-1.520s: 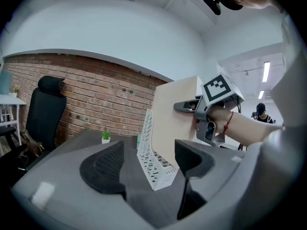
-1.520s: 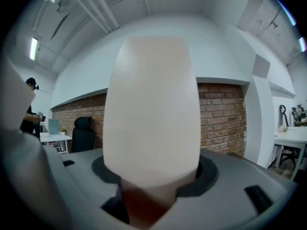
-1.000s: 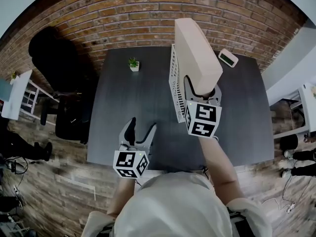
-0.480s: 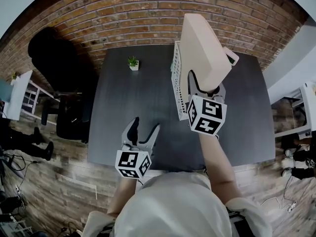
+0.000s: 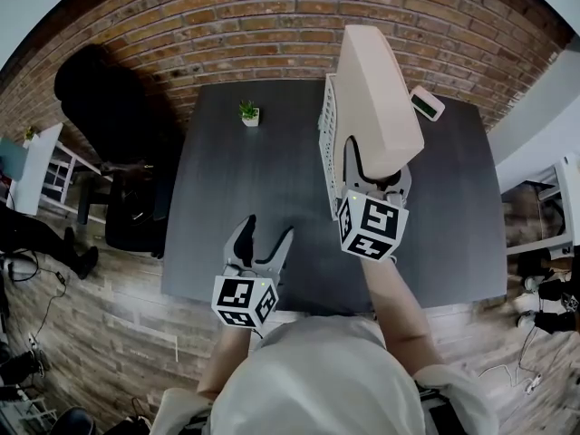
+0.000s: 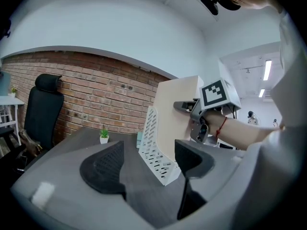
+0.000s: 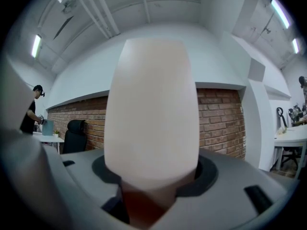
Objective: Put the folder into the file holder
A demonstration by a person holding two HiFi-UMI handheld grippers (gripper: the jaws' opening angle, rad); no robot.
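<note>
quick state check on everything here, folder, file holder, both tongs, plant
folder: upright, gripped at its near edge, not let go
file holder: standing on the table
right tongs: shut on folder
left tongs: open, empty, above the table's near edge
plant: upright on the table

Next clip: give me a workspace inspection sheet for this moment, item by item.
Surface: dark table.
Job's things: beige folder held upright against the white file holder; whether it is seated cannot be told.
Clutter: potted plant; small device at the far corner.
Grippers: right gripper shut on folder; left gripper open, empty.
Cables: cable on the floor, left.
Surroundings: brick wall, black chair.
</note>
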